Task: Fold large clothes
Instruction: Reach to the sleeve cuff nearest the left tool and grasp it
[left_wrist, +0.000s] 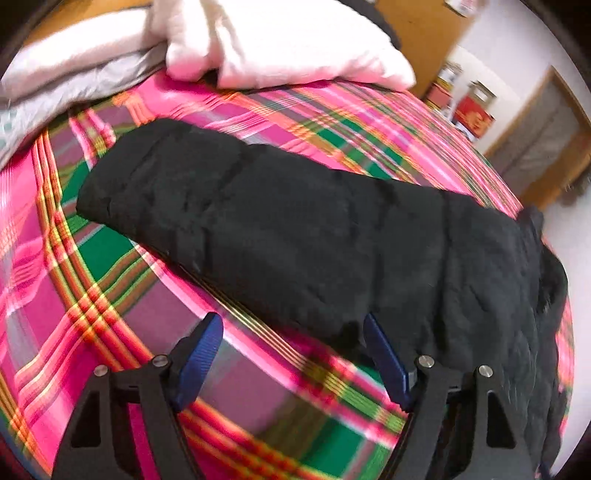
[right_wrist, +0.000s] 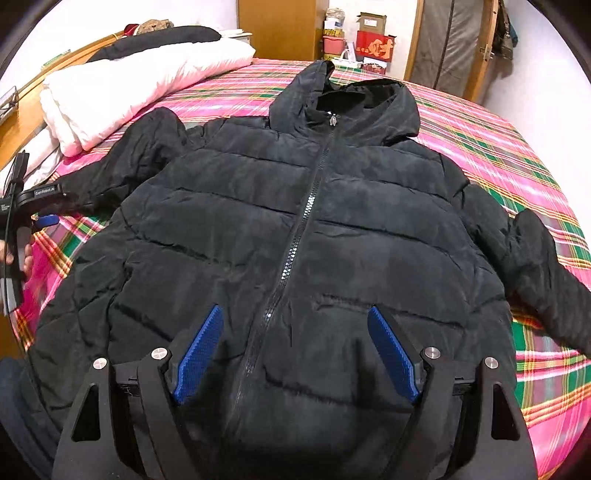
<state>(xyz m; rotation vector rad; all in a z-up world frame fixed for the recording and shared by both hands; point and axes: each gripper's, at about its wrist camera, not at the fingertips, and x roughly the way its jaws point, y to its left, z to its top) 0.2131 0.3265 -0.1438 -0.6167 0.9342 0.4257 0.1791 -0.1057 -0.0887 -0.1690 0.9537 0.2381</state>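
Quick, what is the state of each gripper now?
Left gripper: open, holding nothing, beside the jacket sleeve.
Right gripper: open, empty, over the jacket.

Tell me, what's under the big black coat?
The black coat lies on a pink plaid bedspread. What's under the coat's middle is covered, so it cannot be seen.

free: plaid bedspread (right_wrist: 517, 155) rt side | blocked: white duvet (right_wrist: 122, 96) (far-left)
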